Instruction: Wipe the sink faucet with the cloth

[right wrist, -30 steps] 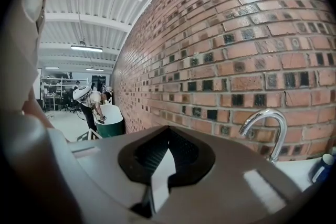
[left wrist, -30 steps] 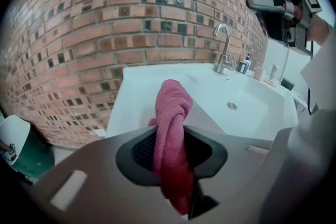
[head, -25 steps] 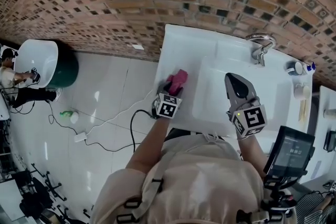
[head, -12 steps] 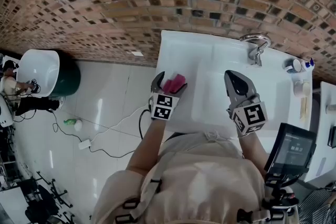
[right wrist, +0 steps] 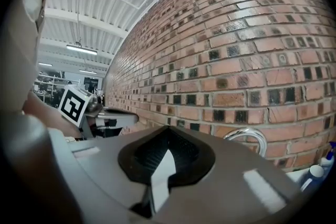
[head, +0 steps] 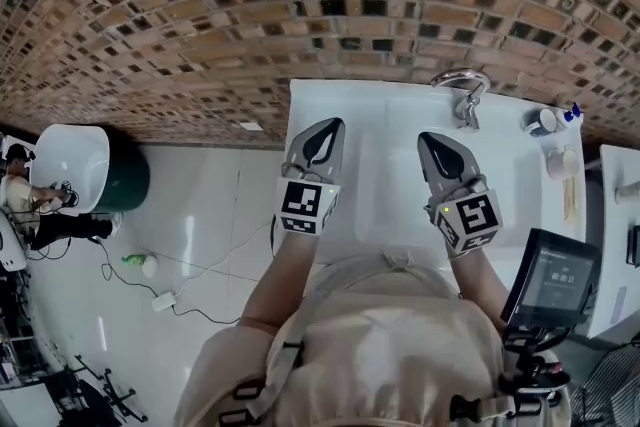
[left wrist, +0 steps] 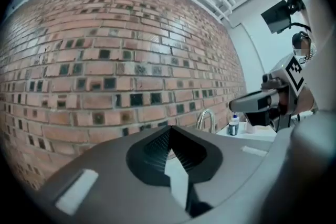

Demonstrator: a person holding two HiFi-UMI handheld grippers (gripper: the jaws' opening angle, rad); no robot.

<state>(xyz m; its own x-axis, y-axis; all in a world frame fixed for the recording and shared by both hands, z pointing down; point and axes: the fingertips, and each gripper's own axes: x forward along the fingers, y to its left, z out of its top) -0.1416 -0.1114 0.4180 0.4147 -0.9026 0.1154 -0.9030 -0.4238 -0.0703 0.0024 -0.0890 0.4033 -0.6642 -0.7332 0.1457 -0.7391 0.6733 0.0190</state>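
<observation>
A single chrome faucet (head: 468, 95) with an arched spout stands at the back edge of the one white sink (head: 380, 165), in the upper right of the head view, against a brick wall (head: 200, 5). Two grippers are held side by side over the sink on outstretched forearms, pointing roughly level toward the wall, the left gripper (head: 328, 127) left of centre and the right gripper (head: 432, 140) right of centre. Both have their jaws pressed fully together and grip nothing.
</observation>
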